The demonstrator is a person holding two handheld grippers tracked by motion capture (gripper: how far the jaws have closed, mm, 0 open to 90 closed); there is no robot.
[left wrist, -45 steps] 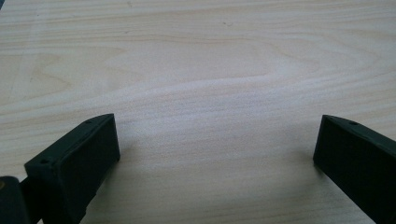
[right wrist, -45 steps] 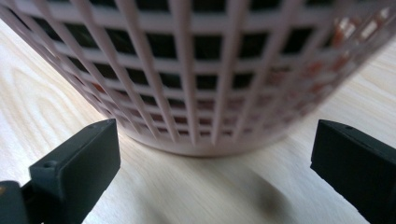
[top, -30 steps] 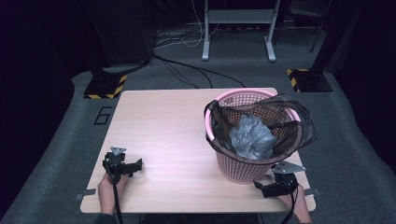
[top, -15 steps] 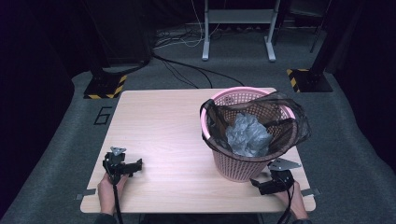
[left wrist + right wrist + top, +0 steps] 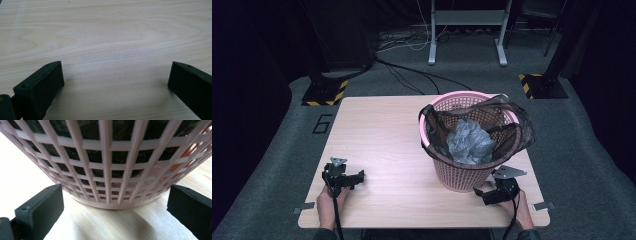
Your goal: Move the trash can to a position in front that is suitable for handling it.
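Observation:
A pink lattice basket stands on the right half of the wooden table. A thin black bin liner hangs loosely in it and over its rim, and a crumpled grey bag lies inside. My right gripper rests on the table at the basket's near right foot. Its jaws are open with the basket base just ahead of them, as the right gripper view shows. My left gripper lies open at the near left, and the left gripper has bare wood between its jaws.
The table's near edge runs just behind both hands. Beyond the far edge, on the grey floor, are cables, a metal stand and yellow-black marked feet.
The basket and my right gripper have both shifted a little to the left. The liner has settled differently over the rim. The left gripper has stayed put.

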